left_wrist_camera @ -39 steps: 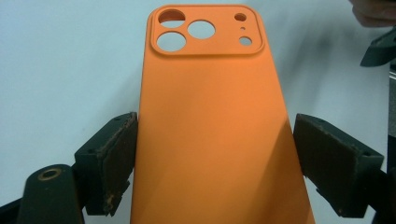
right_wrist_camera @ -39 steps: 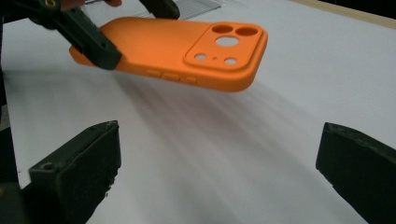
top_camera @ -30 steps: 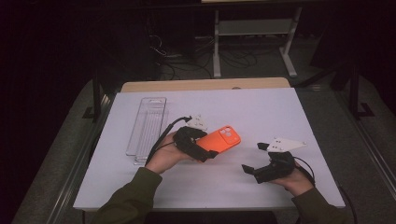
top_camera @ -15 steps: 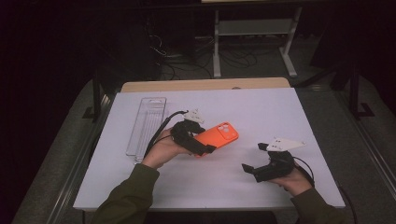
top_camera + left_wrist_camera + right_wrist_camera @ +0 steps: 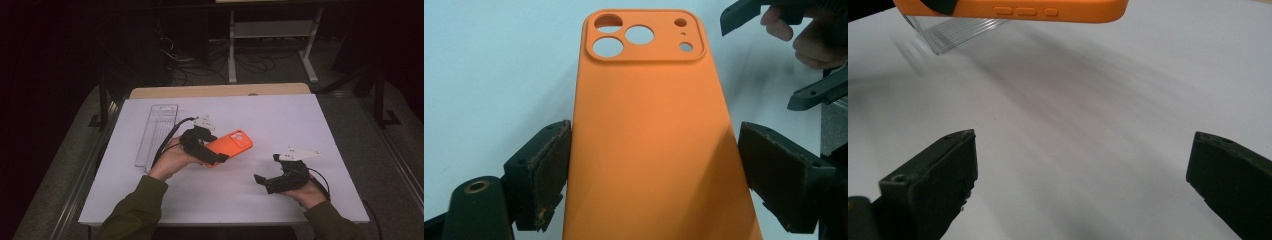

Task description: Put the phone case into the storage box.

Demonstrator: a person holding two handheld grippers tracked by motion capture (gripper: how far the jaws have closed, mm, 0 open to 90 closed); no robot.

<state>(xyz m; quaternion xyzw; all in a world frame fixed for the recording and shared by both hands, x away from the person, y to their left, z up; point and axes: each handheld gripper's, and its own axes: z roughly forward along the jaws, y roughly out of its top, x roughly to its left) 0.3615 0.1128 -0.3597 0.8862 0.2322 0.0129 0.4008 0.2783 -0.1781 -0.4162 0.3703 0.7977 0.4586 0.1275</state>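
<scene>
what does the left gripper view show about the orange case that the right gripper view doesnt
The left gripper view alone shows the broad back of the orange silicone phone case, with its raised camera block and round cutouts at the far end, lying between the left gripper pads: one pad touches its edge, the other stands slightly off.

The right gripper view alone shows the case's long side edge, with three moulded buttons, and a clear ribbed plastic tray behind it.

Both show the case above the white table, and the right gripper wide open.

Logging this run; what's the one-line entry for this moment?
left gripper: holds orange phone case | right gripper: open, nothing held | clear tray: on table
</scene>
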